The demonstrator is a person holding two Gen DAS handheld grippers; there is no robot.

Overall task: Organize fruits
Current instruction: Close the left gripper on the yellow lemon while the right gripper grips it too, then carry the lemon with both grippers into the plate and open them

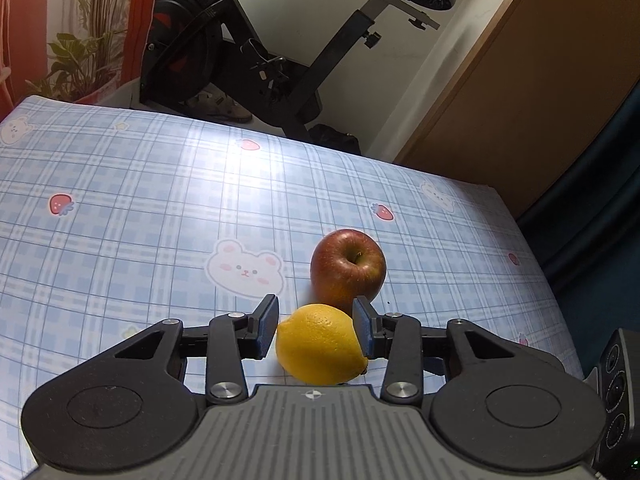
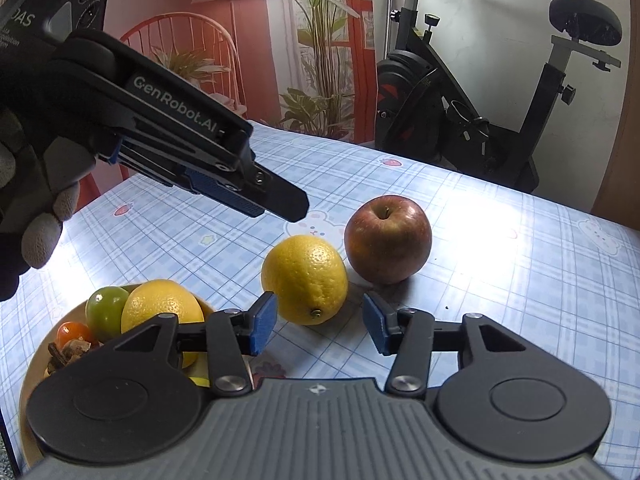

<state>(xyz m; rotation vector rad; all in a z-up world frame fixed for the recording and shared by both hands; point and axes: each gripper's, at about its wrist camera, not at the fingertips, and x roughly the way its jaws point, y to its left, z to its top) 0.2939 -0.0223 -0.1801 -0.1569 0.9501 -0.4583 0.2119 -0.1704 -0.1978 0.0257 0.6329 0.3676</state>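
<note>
A yellow lemon [image 2: 305,280] and a red apple [image 2: 388,239] are lying close together on the table [image 2: 520,280], which is wearing a blue checked cloth printed with bears and strawberries; the apple is sitting just beyond the lemon, to its right. The left gripper [image 2: 280,202], held in a gloved hand [image 2: 40,216], is hovering above the lemon and slanting down toward it. In its own view its jaws are standing spread on either side of the lemon [image 1: 320,344], though I cannot tell whether the pads are touching the peel. The right gripper [image 2: 320,326] is hanging near the lemon's close side, jaws apart and pinching nothing. To the near left, a tan round bowl [image 2: 30,380] is holding another yellow fruit [image 2: 160,308], a green fruit [image 2: 106,306] and a small orange one [image 2: 72,332]. A black exercise bike [image 2: 500,120] is standing past the table's far edge.
</note>
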